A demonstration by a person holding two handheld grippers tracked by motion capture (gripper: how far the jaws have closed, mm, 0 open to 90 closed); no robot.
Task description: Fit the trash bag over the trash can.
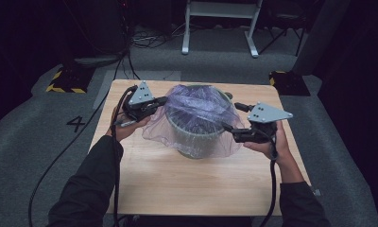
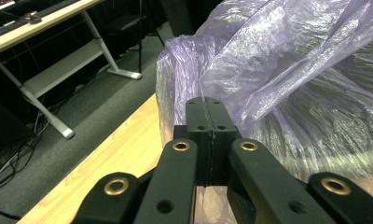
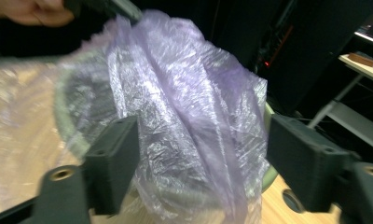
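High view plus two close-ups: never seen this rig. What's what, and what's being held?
No robot here: a person holds a two-jaw claw in each hand. The high view looks down on a wooden table from the person's side. The other two pictures come from cameras riding on each claw, looking along its black jaws.

On the table stands a round bin with a thin purple plastic bag draped over it.

The left claw is shut, its jaws pressed together at the bag's edge; it seems to pinch the film, though the pinch itself is hard to make out. The right claw is open, with bag film hanging between its jaws, not pressed.
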